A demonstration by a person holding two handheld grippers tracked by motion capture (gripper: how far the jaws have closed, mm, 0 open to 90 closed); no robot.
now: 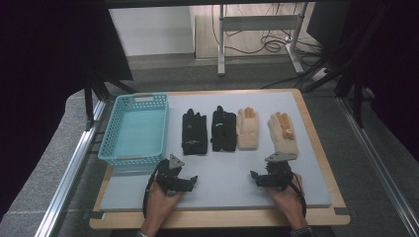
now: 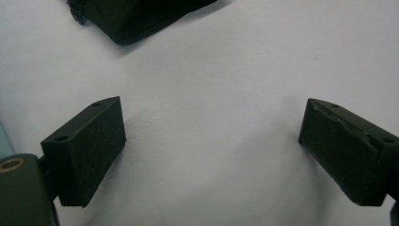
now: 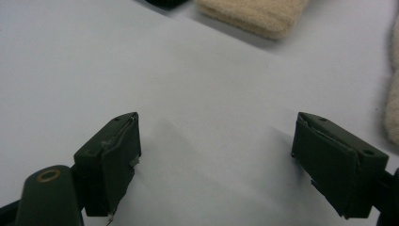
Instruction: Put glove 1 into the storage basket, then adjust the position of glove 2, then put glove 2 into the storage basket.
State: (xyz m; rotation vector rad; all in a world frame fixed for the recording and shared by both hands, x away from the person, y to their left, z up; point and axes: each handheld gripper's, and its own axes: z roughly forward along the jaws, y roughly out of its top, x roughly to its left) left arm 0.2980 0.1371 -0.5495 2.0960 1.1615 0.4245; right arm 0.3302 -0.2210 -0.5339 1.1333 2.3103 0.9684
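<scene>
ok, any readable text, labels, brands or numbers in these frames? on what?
None can be read.
Black gloves: small pale marks, too small and blurred to tell whether they are lettering.
Cream gloves: no print visible.
Basket: pale patch on the far rim, nothing legible.
Left gripper and right gripper: no markings on the jaws.

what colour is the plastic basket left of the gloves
Light blue, a perforated plastic basket; it shows best in the high view.

Left gripper view: black glove cut off by top edge. Right gripper view: cream glove cropped at top, second cream glove cropped at right.
</scene>
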